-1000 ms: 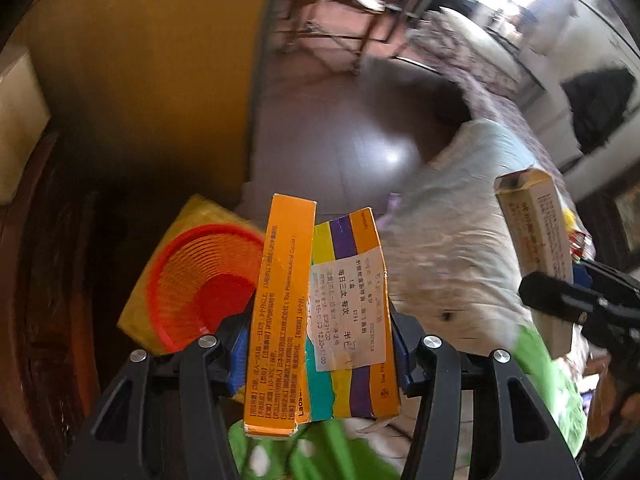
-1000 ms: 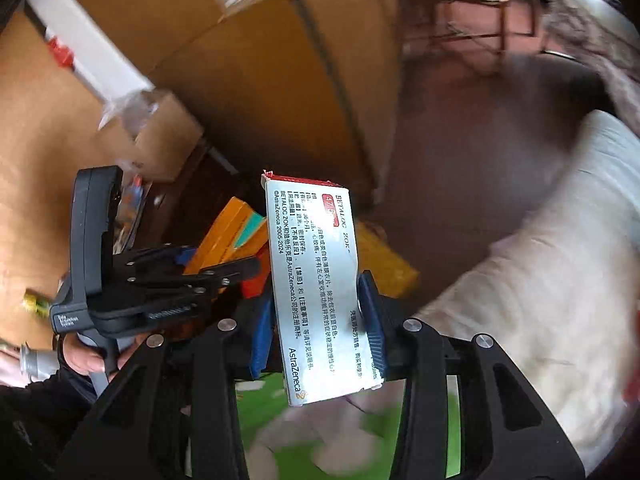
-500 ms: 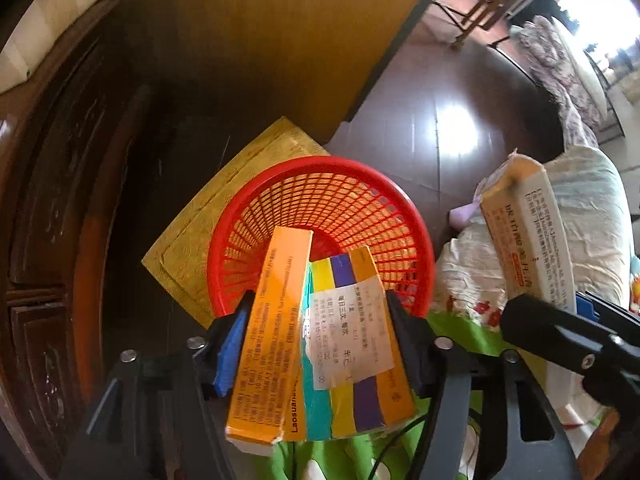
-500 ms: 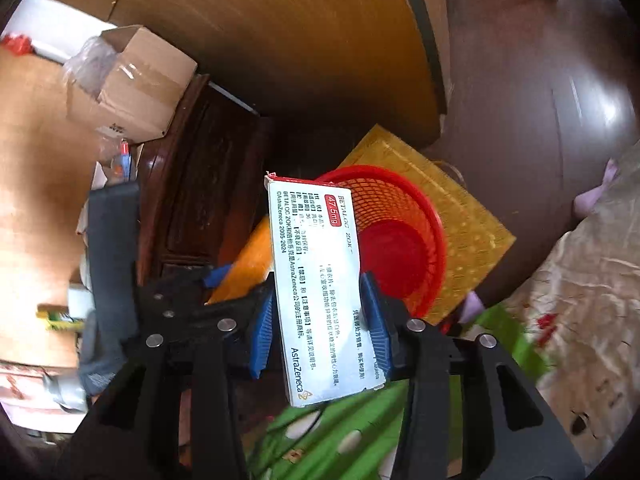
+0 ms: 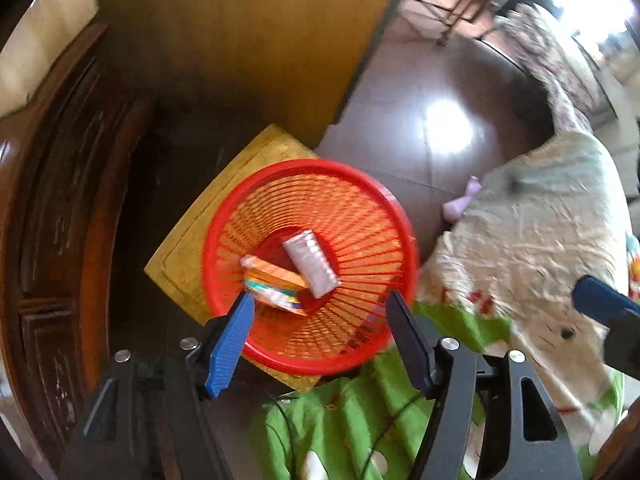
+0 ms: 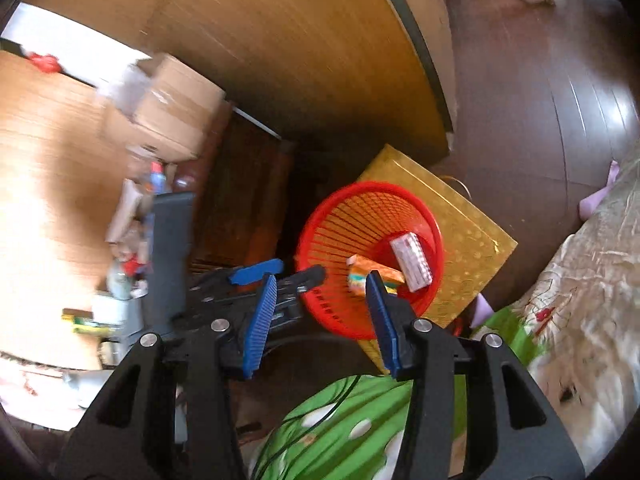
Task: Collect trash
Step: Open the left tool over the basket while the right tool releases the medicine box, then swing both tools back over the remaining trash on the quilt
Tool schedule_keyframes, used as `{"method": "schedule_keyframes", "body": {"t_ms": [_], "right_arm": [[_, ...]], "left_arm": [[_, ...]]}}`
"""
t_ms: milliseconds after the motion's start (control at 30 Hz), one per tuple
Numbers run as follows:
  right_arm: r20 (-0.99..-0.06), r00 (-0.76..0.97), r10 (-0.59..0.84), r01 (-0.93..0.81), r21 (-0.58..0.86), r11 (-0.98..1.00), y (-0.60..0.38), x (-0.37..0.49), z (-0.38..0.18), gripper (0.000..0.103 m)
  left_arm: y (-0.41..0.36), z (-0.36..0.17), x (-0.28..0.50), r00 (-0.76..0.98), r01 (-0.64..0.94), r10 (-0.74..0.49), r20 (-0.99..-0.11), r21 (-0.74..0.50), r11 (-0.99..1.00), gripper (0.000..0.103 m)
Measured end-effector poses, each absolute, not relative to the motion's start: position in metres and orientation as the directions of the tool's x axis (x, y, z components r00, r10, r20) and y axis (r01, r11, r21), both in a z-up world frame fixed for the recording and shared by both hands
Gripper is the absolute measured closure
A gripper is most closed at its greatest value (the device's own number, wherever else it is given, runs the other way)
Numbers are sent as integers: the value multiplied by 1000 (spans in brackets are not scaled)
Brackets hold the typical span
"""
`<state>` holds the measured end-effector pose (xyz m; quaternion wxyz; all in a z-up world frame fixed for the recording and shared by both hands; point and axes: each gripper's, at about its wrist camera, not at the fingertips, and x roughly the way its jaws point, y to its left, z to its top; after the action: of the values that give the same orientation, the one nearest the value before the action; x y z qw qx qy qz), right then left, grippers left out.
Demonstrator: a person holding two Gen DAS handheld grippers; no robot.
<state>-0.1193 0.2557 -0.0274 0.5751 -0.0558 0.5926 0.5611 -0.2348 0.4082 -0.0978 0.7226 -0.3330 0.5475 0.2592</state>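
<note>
Left gripper and right gripper opening, nothing held; light red basket could be tipped if clipped, spilling medicine boxes.

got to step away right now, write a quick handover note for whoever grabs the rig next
Left gripper: jaws opening, nothing between them, above the red basket.
Right gripper: jaws opening, also empty, beside the basket.
Trash: the white medicine box, the orange box and the striped box under it lie in the bottom of the basket, which stands on a gold box on the floor.
Done: these three boxes are binned.
Left: no other loose trash shows clearly near the basket; look over the green bedding and the cluttered shelf for more.
</note>
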Motion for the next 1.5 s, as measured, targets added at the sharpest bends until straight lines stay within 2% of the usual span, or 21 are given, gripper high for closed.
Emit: {"method": "schedule_keyframes", "body": {"t_ms": [200,367,567,767,867,1067,1500], "right_arm": [[-648,-279,709,-675,657,336,160,-102,31,49],[-615,-163,771,-665,646,375,65,-85,69,48],[-637,7,770,-630,596,499,-62,-72,84,48],[-670,133,731,-545,567,618,-169,-68,70,48],[-715,215,665,-485,513,708,-213,-61,57,47],[-811,354,466,-336,355,873,-249,-34,21,47],[-845,409,345,-308,228,924,-217,16,-18,47]], "left_arm": [[361,-48,-210,336,-632,31,-941,-201,749,35],[315,-8,-187,376,-548,59,-925,-170,819,34],[246,28,-153,424,-409,59,-904,-133,903,32],[170,47,-114,447,-259,6,-895,-123,958,31],[132,49,-96,445,-181,-21,-895,-113,977,29],[74,41,-55,424,-73,-40,-905,-78,994,29],[19,18,11,379,22,-54,-924,-50,999,29]]}}
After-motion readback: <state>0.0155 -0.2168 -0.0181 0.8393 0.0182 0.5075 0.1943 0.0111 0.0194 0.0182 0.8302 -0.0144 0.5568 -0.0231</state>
